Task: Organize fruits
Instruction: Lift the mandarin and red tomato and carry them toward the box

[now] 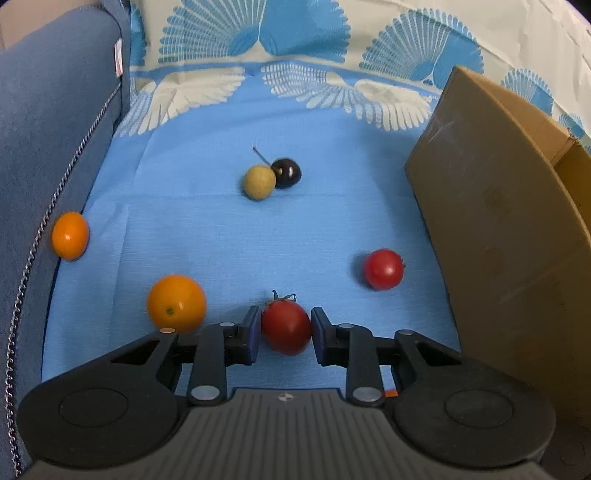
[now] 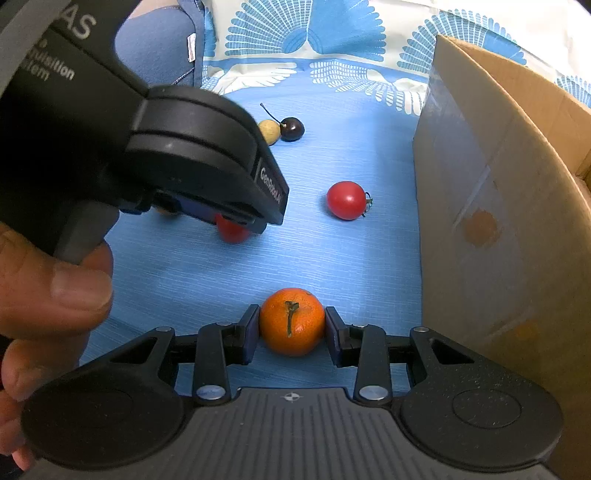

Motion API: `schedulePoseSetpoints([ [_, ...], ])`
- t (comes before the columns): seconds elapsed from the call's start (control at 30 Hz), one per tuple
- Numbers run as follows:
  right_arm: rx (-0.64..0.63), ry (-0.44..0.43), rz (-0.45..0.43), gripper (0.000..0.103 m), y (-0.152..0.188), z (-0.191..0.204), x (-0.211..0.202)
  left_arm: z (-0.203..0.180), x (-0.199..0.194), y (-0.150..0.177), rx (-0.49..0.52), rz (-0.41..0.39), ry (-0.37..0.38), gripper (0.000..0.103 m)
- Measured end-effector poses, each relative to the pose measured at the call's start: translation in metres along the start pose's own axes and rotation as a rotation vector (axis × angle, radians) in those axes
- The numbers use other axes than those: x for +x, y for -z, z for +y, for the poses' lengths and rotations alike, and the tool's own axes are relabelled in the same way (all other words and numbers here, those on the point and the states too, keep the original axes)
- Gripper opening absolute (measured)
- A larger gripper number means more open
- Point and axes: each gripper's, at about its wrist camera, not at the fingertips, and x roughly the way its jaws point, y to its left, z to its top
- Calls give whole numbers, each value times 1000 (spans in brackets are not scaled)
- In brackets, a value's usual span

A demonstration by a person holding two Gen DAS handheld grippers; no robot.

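In the left wrist view my left gripper is shut on a red cherry tomato with a green stem, low over the blue cloth. In the right wrist view my right gripper is shut on a small orange, stem facing the camera. The left gripper body shows there at upper left, its tomato partly hidden. A second red tomato lies near the cardboard box. Two more oranges, a tan longan and a dark cherry lie on the cloth.
The open cardboard box stands along the right side. A blue bag with a chain strap borders the left. A patterned blue-and-white fabric rises at the back. A hand holds the left gripper.
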Motion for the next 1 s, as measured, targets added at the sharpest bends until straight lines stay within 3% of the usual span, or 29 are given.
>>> schedulePoseSetpoints([
  [0.37, -20, 4, -94, 38, 4, -1, -32, 8, -51, -1, -80, -203, 22, 31],
  [0.57, -64, -20, -237, 38, 9, 2, -72, 10, -101, 5, -141, -376, 41, 31],
  [0.73, -83, -39, -363, 38, 11, 0, -112, 6, -142, 24, -221, -467, 123, 31],
  [1.0, -125, -39, -495, 38, 29, -25, -168, -24, -168, 46, -151, -532, 157, 31],
])
